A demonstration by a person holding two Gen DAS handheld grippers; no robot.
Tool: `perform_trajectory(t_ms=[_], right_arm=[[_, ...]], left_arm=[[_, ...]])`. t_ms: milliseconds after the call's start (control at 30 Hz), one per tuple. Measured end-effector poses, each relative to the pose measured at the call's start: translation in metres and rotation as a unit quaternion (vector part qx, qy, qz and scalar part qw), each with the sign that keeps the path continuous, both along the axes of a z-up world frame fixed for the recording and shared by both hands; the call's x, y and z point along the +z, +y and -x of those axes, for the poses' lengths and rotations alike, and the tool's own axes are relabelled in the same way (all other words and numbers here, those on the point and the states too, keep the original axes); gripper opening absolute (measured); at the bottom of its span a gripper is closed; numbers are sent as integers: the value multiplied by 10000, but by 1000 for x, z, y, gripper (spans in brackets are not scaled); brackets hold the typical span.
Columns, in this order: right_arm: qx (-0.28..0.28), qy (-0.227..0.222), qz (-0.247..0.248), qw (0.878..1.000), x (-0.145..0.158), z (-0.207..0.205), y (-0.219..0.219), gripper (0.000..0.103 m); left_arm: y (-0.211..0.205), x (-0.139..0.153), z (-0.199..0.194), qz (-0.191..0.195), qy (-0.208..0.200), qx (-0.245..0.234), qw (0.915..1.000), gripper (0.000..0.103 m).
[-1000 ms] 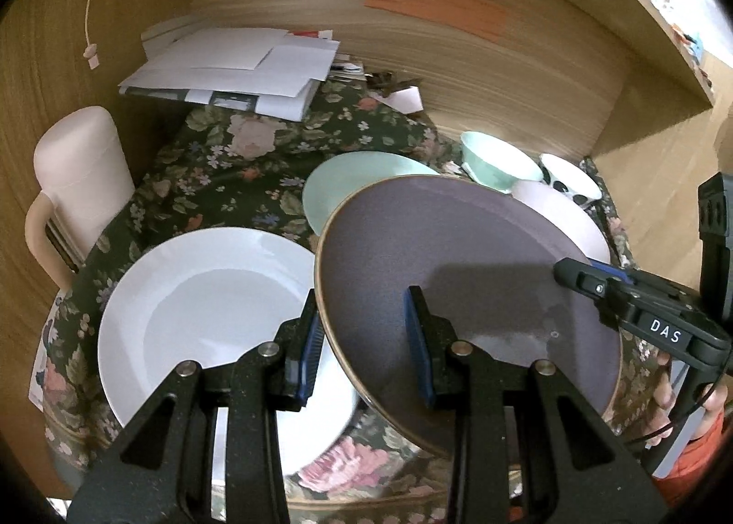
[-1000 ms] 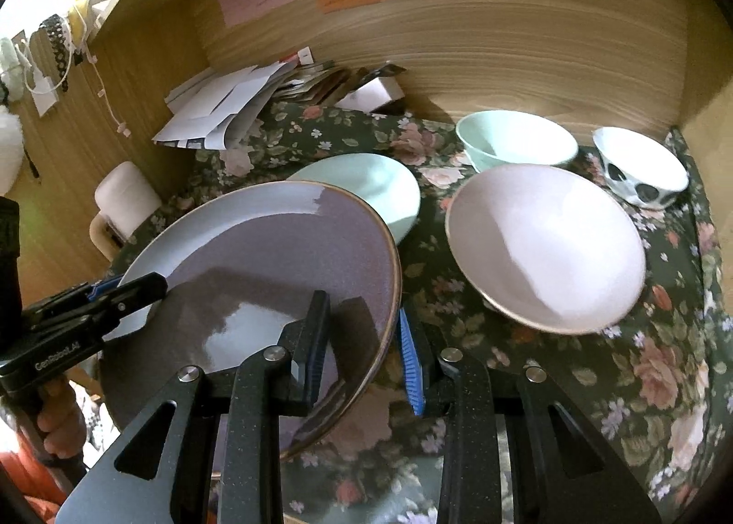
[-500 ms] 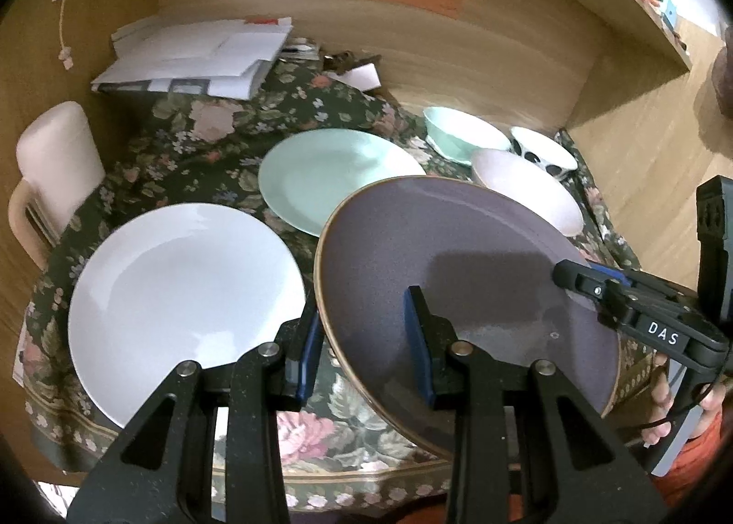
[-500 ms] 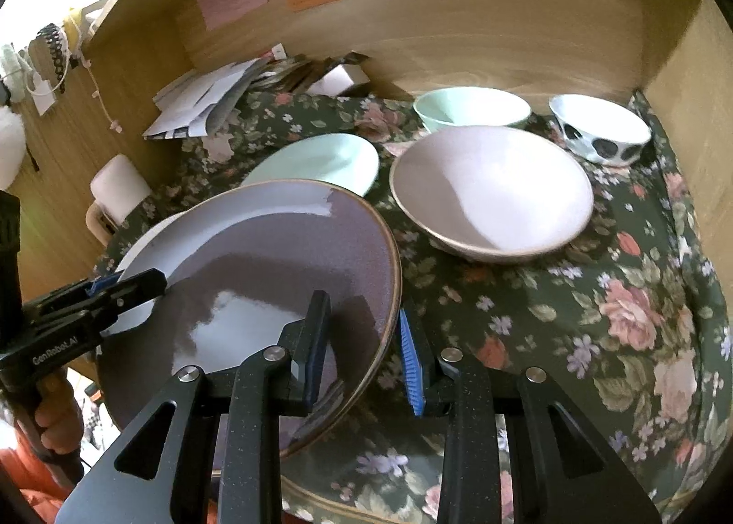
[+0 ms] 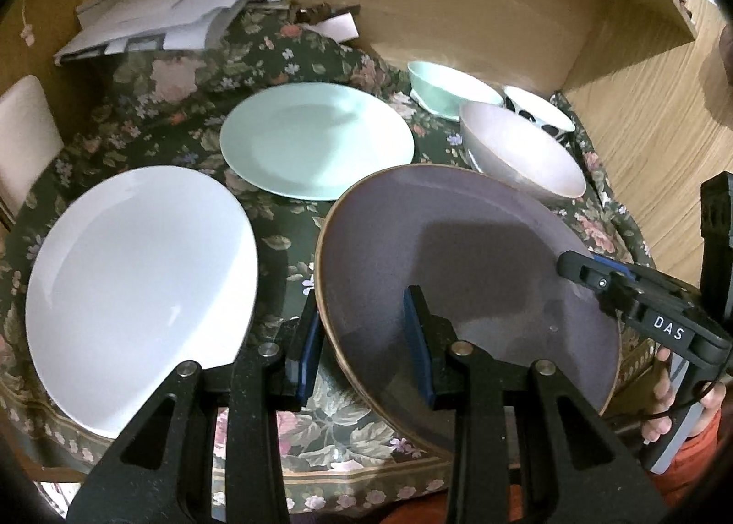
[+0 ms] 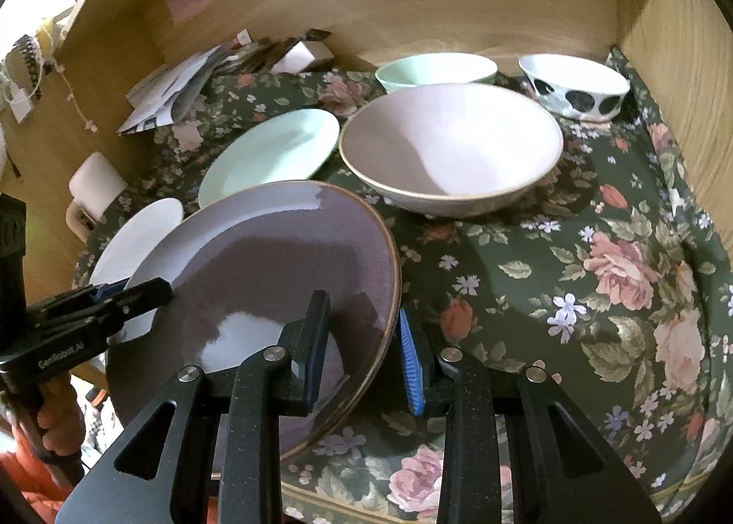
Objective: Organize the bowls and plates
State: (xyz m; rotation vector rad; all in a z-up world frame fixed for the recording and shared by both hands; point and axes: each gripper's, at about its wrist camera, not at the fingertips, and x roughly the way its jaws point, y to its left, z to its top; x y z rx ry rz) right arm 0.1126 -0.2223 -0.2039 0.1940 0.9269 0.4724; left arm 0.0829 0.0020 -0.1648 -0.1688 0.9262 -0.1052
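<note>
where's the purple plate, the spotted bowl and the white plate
purple plate (image 5: 458,258): left wrist view, on its bare middle.
spotted bowl (image 6: 582,100): right wrist view, on its outer wall.
white plate (image 5: 137,267): left wrist view, on its centre.

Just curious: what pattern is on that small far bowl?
Large black spots on white, clearest in the right wrist view.

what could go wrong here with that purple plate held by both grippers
1. The purple plate is pinched only at its rim, by the left hand-held gripper and the right hand-held gripper on opposite edges; uneven motion could twist it loose.
2. Its far edge sits close to the pink bowl and could knock it.
3. Its left edge nears the white plate; lowering carelessly could chip either rim.
</note>
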Motion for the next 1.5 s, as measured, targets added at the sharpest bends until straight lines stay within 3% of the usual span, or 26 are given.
perform_trajectory(t_ms=[600,867,1033,1167,1433,1500], right_arm=[[-151,276,49,9995,-21,-15,-4,27],[-133,251,208,9994,-20,-14,-1,29],[-158,173,216,9995,-14,-8,-2,32],[-180,-49,205,9996,0,0,-4,39],[-14,-708,137,9974,40,11,9,62],[75,-859,100,9962,49,12,17,66]], left_arm=[[-8,-27,-23,-22,427,-139,9990,34],[-6,-30,-26,48,485,-150,9987,34],[-5,-25,-23,-108,398,-119,9991,35],[0,-20,-19,-198,335,-47,9992,37],[18,16,2,-489,-313,151,9982,61],[24,24,6,-524,-447,234,9973,63]])
